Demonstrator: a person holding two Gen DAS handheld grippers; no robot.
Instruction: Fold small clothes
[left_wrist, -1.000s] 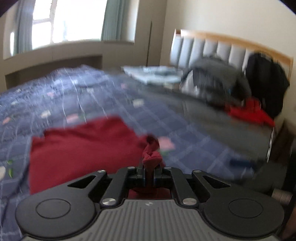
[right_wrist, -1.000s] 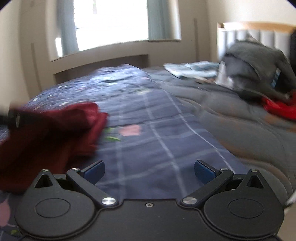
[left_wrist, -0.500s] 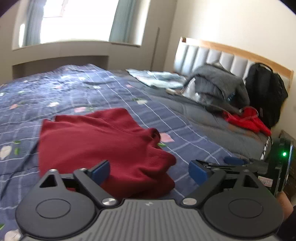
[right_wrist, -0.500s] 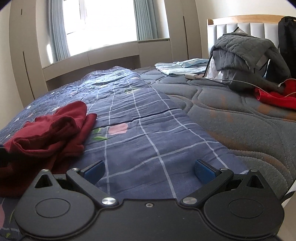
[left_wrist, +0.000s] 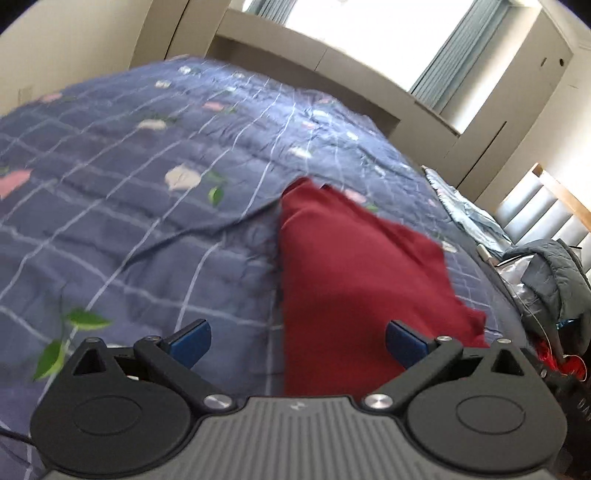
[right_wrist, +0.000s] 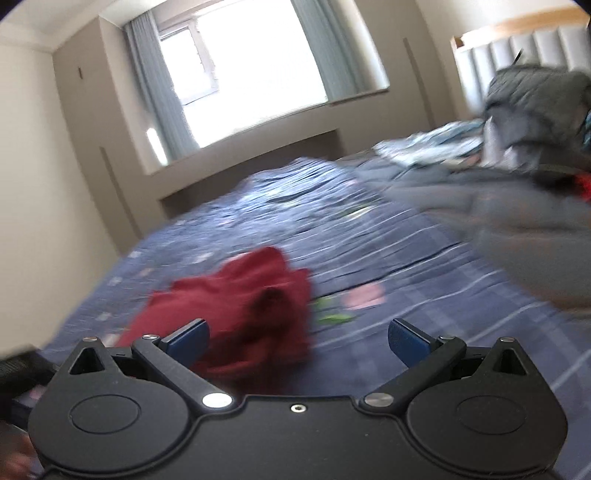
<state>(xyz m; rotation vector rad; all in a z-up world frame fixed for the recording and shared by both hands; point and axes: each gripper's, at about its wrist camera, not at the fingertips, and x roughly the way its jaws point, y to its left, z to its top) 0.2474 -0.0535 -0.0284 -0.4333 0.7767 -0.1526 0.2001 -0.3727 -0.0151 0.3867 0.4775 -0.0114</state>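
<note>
Bedroom, blue checked floral quilt (left_wrist: 147, 221) as work surface. Dark red knit garment (left_wrist: 354, 280) lies partly folded, long axis running away from my left gripper (left_wrist: 295, 339), jaws wide, empty, nearer. Right gripper (right_wrist: 297, 341) likewise wide, empty; garment ahead-left.

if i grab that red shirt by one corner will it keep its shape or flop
Probably flop: the red shirt lies limp and creased on the blanket, bunched in folds in the right view. It looks thin and light, so a push would likely wrinkle it rather than slide it.
</note>
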